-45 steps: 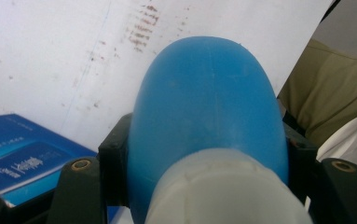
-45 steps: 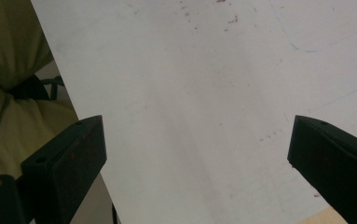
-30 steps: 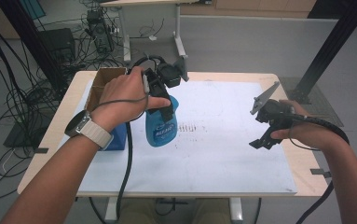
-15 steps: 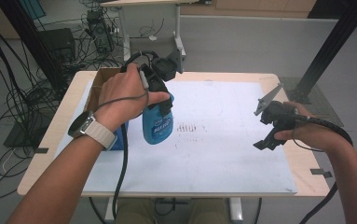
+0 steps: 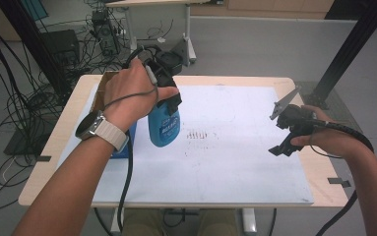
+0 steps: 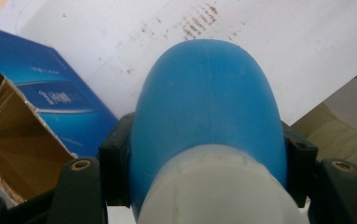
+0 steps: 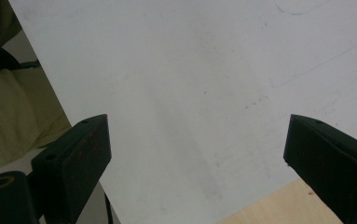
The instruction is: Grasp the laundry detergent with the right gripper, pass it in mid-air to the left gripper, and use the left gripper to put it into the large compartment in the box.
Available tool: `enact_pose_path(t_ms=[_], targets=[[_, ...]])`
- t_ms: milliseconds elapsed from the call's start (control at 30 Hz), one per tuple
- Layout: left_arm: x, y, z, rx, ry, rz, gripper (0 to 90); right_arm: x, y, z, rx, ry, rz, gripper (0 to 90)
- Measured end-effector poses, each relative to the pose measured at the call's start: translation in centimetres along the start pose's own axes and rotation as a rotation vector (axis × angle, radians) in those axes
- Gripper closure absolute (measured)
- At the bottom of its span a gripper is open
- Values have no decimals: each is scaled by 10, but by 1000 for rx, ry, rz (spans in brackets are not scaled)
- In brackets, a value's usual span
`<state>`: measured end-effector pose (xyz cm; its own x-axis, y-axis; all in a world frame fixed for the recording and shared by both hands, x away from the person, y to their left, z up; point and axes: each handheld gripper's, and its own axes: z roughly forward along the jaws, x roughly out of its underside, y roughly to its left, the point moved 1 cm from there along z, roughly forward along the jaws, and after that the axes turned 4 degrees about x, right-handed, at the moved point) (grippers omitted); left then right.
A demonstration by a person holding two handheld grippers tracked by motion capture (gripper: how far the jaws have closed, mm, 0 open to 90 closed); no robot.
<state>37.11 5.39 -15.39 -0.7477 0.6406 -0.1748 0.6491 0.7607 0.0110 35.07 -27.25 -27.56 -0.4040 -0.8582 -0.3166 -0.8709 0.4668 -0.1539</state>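
A blue plastic bottle (image 5: 164, 127) with a white neck (image 6: 223, 186) stands upright over the white sheet (image 5: 235, 162), left of its middle. My left gripper (image 5: 169, 98) comes down from above and is shut on the bottle's shoulder, its black pads (image 6: 115, 163) pressing on both sides of the bottle (image 6: 209, 102). I cannot tell whether the base touches the sheet. At the right side of the sheet, my right gripper (image 5: 285, 132) hovers open. In the right gripper view its jaws stand wide apart around nothing, my right gripper (image 7: 197, 154) above the white sheet (image 7: 204, 70).
A blue box (image 6: 59, 100) lies at the sheet's left edge beside an open cardboard box (image 6: 13, 149). Brownish marks (image 5: 203, 133) stain the sheet near its middle. The wooden table (image 5: 319, 172) ends just right of the right hand. Cables and stands crowd the floor behind.
My left hand has drifted slightly left and toward the far side with the bottle in its grip. The right gripper has kept still.
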Motion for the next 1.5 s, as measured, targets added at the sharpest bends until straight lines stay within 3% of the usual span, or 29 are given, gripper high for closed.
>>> enact_pose_path(t_ms=[867,1133,1500], targets=[[-3,14,-26,-31,-11,-135,375,-2,-5,-4,7,7,-6,77],[-5,20,-38,-52,7,-173,375,0,-8,-2,4,10,-1,77],[-6,26,-54,-58,-9,-230,375,-3,-10,0,-2,8,-3,76]])
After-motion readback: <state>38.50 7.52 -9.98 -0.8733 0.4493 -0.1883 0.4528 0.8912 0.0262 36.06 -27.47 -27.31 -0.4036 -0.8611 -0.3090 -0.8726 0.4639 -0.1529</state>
